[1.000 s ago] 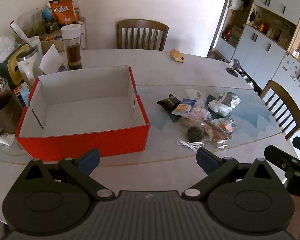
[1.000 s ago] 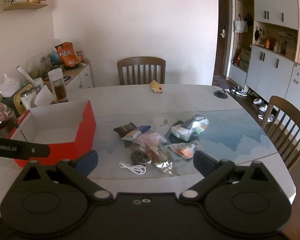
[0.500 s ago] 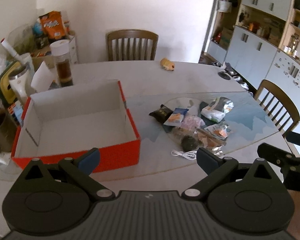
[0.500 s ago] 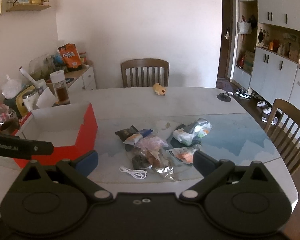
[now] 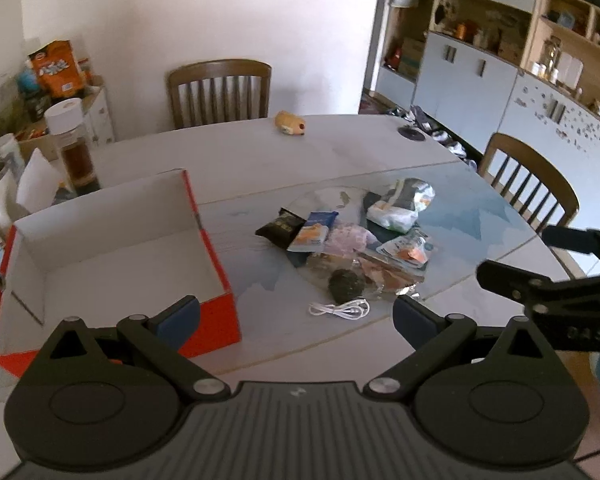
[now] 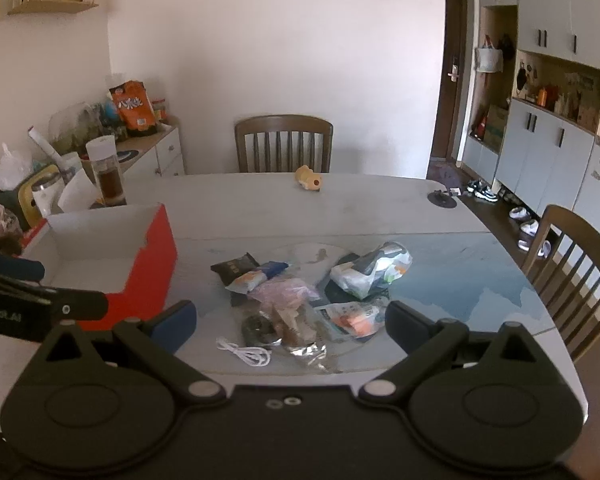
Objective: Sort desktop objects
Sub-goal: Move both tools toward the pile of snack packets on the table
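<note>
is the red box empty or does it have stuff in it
Empty as far as visible: the red box shows only bare white floor and walls; the snack packets lie outside on the table.

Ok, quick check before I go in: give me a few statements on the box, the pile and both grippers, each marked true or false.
1. The red box is empty. True.
2. The left gripper is shut on a snack packet. False: it is open and holds nothing.
3. The white cable lies at the near edge of the pile. True.
4. The right gripper is open, clear of the pile. True.
5. The cable is inside the box. False: it lies on the table, right of the box.
6. The yellow toy sits in the pile. False: it lies apart, at the far side by the chair.
</note>
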Demonstrator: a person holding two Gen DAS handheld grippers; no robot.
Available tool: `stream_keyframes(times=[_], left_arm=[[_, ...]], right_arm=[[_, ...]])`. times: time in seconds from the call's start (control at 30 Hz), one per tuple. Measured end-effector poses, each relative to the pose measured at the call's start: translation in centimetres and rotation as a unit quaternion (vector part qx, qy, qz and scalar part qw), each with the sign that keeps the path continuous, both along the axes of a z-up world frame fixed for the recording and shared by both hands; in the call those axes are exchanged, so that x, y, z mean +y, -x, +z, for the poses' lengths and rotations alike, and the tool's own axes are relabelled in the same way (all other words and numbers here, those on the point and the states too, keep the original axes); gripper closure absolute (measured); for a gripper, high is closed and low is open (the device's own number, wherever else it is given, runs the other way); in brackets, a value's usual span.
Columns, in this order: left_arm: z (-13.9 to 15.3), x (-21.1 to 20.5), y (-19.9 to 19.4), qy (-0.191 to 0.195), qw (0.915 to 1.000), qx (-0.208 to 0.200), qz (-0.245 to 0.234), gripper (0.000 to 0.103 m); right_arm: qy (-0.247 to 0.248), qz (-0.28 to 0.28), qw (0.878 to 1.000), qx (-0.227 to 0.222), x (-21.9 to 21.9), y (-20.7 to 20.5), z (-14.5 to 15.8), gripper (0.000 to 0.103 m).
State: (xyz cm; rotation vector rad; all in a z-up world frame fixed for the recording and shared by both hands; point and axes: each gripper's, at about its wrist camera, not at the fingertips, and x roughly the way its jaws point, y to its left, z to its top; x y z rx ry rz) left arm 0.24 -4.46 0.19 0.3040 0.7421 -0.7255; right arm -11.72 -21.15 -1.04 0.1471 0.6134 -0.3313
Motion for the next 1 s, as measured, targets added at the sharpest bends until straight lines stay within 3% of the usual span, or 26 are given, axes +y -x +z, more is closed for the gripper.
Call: stream_keyframes(times=[0.47, 1.0], left_arm=[[-3.3, -3.1, 0.4, -0.004, 0.9962, -0.013, -0.086, 0.0], [-9.0, -6.8, -0.7, -0.037, 0.9938, -0.017, -0.104, 0.0]], right_arm=[[0.02, 0.037, 0.998, 0.04, -1.9, -2.4, -3.8, 0.003], [0.027, 0.074, 0.994, 0.081, -4.5, -5.1, -7.9, 0.004]])
